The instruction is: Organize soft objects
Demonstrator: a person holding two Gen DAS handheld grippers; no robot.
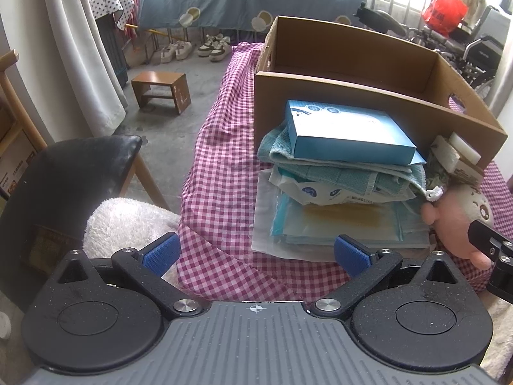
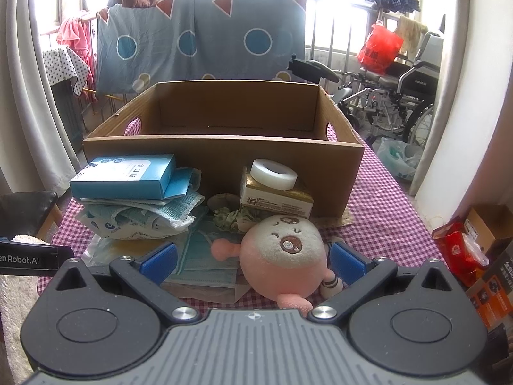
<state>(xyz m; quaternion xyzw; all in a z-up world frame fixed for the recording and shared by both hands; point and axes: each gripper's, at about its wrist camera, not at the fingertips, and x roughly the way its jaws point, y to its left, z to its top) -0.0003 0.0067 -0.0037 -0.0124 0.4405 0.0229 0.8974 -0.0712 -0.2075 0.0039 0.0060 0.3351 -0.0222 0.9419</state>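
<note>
An empty cardboard box stands on the red-checked tablecloth. In front of it lies a pile: a blue carton on a teal folded cloth, over packets and face masks. A pink and cream plush toy lies to the right of the pile. My left gripper is open just short of the pile. My right gripper is open, its fingers either side of the plush without pressing it.
A white tape roll rests on a small gold box against the cardboard box. A black chair with a fluffy white cloth stands left of the table. Wheelchairs are at the back right, cartons to the right.
</note>
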